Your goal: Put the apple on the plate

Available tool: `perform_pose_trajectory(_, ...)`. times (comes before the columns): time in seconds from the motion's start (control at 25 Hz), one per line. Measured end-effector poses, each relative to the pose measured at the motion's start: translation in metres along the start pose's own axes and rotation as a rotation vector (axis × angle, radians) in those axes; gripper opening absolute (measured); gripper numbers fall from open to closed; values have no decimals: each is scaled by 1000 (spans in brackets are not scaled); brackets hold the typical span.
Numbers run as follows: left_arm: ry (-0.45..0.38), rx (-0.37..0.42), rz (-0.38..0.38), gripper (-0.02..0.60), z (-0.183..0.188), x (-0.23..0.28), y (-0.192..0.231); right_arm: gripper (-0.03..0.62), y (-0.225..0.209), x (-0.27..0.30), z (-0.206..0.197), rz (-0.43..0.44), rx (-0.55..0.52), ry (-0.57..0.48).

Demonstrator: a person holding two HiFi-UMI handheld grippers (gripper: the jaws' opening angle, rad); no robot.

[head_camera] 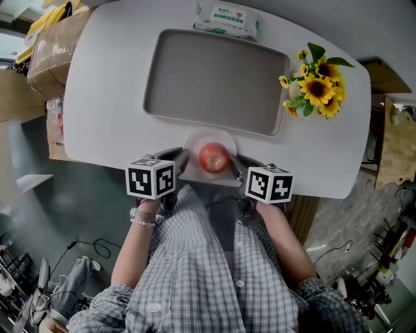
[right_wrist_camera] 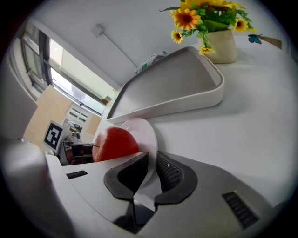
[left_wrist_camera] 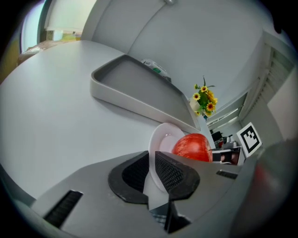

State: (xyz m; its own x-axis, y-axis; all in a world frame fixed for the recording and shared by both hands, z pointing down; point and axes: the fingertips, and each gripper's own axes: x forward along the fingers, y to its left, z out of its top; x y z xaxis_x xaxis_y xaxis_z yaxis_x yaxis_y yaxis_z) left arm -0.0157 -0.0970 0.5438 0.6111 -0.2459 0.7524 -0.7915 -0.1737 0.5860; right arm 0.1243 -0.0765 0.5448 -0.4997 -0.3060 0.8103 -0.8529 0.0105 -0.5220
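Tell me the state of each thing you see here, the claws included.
apple, whole, sitting on the plate.
plate, gripped at opposite rims by both claws.
left claw, shut on the plate's rim.
right claw, shut on the plate's rim.
tray, empty, flat on the table.
sunflowers, upright beside the tray.
tissue pack, lying behind the tray.

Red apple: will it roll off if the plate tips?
Probably: the round red apple sits loose on the shallow white plate. The left gripper and right gripper pinch only its opposite rims, so a tilt could start it rolling.
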Motion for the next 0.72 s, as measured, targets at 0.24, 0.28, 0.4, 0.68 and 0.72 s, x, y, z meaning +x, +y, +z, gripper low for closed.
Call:
perform_pose_trajectory(0.24, 24, -2, -1, 43, 6, 0, -2, 61, -1, -3, 2, -16, 47, -3)
perform_pose_trajectory(0.28, 30, -5, -2, 43, 6, 1, -3, 60, -1, -4, 3, -17, 53, -2)
perform_pose_trajectory(0.4, 44, -17, -5, 43, 4, 1, -3, 57, -2, -5, 4, -18, 74, -1)
perform_pose_trajectory(0.68, 63, -77, -32, 43, 2, -3, -6, 54, 3, -11, 8, 1, 92, 3)
perform_pose_trajectory(0.72, 66, -78, -31, 43, 2, -5, -6, 54, 4, -12, 8, 3, 91, 4)
